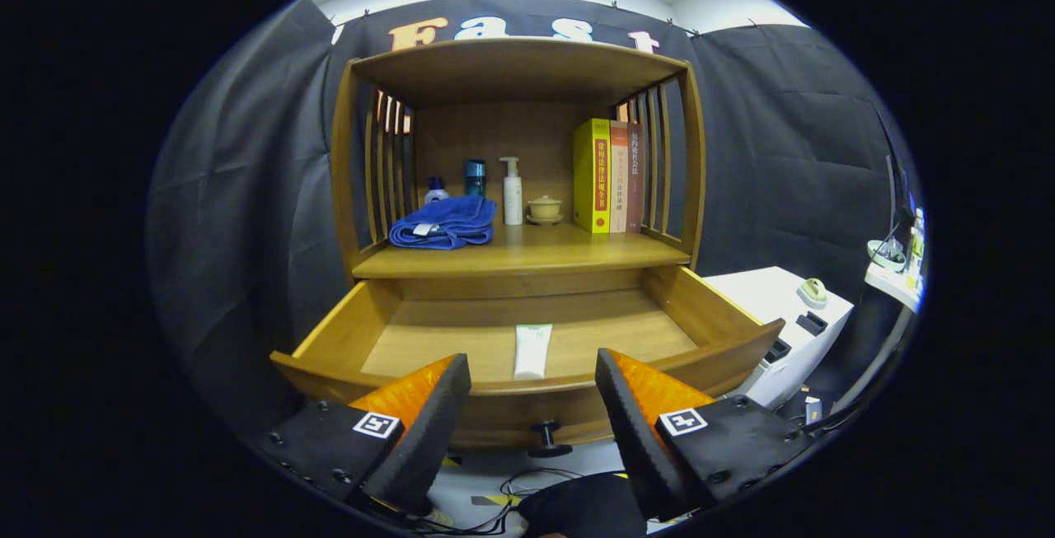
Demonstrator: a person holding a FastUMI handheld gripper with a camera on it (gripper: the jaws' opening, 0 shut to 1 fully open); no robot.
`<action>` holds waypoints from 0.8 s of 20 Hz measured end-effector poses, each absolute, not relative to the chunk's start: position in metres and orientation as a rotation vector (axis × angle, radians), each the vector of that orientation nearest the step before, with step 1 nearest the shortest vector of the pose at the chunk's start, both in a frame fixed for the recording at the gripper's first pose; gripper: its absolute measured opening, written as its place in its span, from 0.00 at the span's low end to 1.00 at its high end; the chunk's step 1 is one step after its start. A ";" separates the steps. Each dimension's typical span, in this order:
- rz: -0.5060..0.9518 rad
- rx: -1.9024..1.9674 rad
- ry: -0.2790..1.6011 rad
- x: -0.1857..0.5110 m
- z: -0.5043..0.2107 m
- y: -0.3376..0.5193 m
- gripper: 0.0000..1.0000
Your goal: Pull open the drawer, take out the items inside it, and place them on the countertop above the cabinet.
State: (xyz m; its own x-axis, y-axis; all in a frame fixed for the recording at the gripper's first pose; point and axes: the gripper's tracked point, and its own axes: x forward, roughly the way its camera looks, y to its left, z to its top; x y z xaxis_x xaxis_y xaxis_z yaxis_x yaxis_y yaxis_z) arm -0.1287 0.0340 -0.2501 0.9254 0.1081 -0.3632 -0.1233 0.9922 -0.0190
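wooden drawer (412,340) already open; white tube (532,350), probably cream, lies by its front edge; gripper (532,406) wide, holding nothing.

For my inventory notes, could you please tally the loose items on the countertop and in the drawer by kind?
Books: 3
Bottles: 3
Towel: 1
Lidded cup: 1
Tube, in the drawer ahead of the open claw: 1
Total: 9
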 end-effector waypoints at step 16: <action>0.220 -0.057 0.675 0.005 -0.279 0.082 0.99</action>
State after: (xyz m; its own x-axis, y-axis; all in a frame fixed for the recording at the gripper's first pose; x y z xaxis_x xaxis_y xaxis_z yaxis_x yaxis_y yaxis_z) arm 0.0051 0.0825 -0.2792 0.7587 0.1833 -0.6251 -0.2202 0.9753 0.0188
